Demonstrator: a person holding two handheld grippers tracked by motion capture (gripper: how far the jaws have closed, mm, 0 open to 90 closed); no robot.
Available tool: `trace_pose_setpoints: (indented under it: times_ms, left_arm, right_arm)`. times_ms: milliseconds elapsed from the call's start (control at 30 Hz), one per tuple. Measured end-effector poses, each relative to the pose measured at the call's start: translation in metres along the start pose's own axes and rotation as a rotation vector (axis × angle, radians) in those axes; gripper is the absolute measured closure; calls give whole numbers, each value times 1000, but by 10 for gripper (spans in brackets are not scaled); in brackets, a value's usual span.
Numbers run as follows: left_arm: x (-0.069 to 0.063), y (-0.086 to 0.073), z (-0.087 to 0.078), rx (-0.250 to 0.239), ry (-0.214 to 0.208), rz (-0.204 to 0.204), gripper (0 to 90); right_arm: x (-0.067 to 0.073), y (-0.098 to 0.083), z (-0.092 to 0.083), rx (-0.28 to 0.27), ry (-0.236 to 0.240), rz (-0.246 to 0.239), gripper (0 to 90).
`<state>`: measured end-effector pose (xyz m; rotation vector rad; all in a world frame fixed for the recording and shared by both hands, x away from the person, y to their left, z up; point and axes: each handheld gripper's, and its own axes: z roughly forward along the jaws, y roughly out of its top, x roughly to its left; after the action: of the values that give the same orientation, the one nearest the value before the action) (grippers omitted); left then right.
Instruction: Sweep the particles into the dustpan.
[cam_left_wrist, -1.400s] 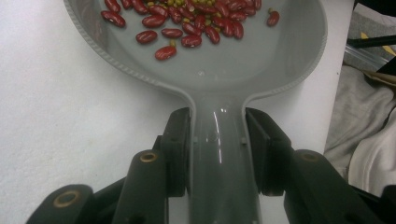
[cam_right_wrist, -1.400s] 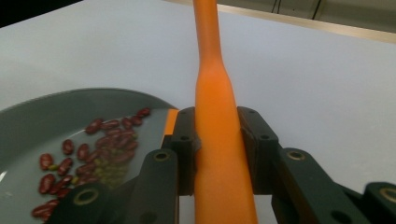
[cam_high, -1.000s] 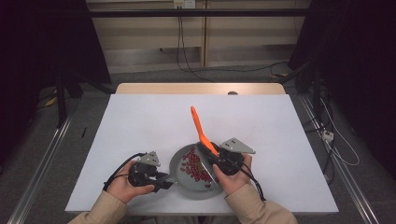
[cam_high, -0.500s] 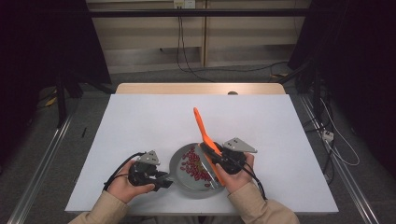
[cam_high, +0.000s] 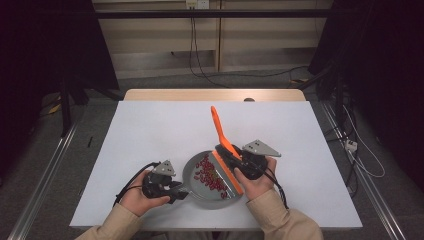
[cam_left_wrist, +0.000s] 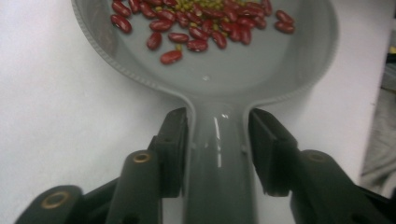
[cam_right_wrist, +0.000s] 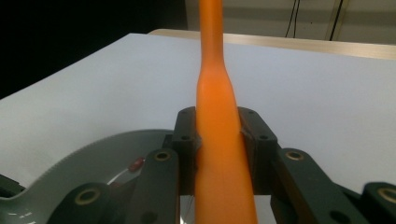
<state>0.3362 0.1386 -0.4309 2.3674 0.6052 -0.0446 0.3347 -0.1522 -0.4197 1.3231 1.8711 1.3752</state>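
A white rectangular table (cam_high: 150, 130) carries one round grey plastic pan (cam_high: 192, 172) with a ribbed rim and a straight handle, lying near the front edge between the person's two hands. One orange plastic spatula (cam_high: 220, 127) stands tilted in it: its blade rests against the pan's right side and its handle points up and away. The right gripper (cam_high: 227, 155) is clamped narrow on the spatula's neck, with both pads pressed flat to it in the right gripper view. The left gripper (cam_high: 177, 192) straddles the pan handle (cam_left_wrist: 219, 177), which lies between its jaws. These jaws have just been opening, and the pads now sit right at the handle's flanks. Whether they still press cannot be told. In the pan lies a loose heap of red kidney beans (cam_high: 207, 172) mixed with small green beans (cam_left_wrist: 205, 7). The red ones number a few dozen, and the green ones are too small and too crowded to count. The main risk is judged to lie at the slackened left grip. If the spatula pushes through the heap while the handle is unheld, the pan may slide or swing on the smooth tabletop. A steep or quick sweep could then flick beans over the low rim onto the table.
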Motion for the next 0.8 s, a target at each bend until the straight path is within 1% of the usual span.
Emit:
trace_pose_setpoints:
  times_ms: [67, 133, 167, 233, 267, 300, 367, 467, 533, 600, 633, 667, 700, 800]
  left_arm:
    - [0, 1, 2, 14, 2, 11, 617]
    - [-2, 2, 2, 9, 10, 15, 624]
    - [-2, 1, 2, 7, 11, 23, 627]
    - [-3, 1, 2, -8, 17, 38, 629]
    - [-4, 0, 1, -25, 24, 45, 630]
    - [-3, -2, 0, -22, 23, 62, 630]
    - [-2, -5, 1, -49, 30, 57, 630]
    - [-1, -8, 1, -69, 44, 76, 630]
    - [-1, -9, 0, -92, 40, 70, 630]
    - [-1, -10, -1, -99, 48, 82, 630]
    - [-1, -11, -1, -113, 46, 80, 630]
    - [-1, -11, -2, -113, 48, 85, 630]
    - [0, -11, -2, -122, 42, 75, 630]
    - [1, -12, -4, -138, 57, 67, 630]
  right_arm:
    - [-5, 0, 0, 16, -10, -7, 710]
    - [-9, -2, -1, 26, -26, -22, 710]
    - [-12, -2, -1, 27, -25, -19, 710]
    - [-16, -2, -3, 31, -38, -25, 710]
    - [-18, -3, -4, 31, -38, -24, 710]
    - [-21, -3, -5, 29, -41, -24, 710]
    - [-25, -3, -7, 29, -54, -31, 710]
    - [-32, -4, -10, 34, -64, -29, 710]
    - [-36, -5, -11, 34, -66, -25, 710]
    - [-37, -6, -12, 33, -73, -26, 710]
    - [-38, -6, -12, 33, -72, -27, 710]
    - [-39, -6, -12, 34, -71, -26, 710]
    - [-39, -6, -12, 34, -72, -28, 710]
    - [-40, -7, -12, 35, -74, -31, 710]
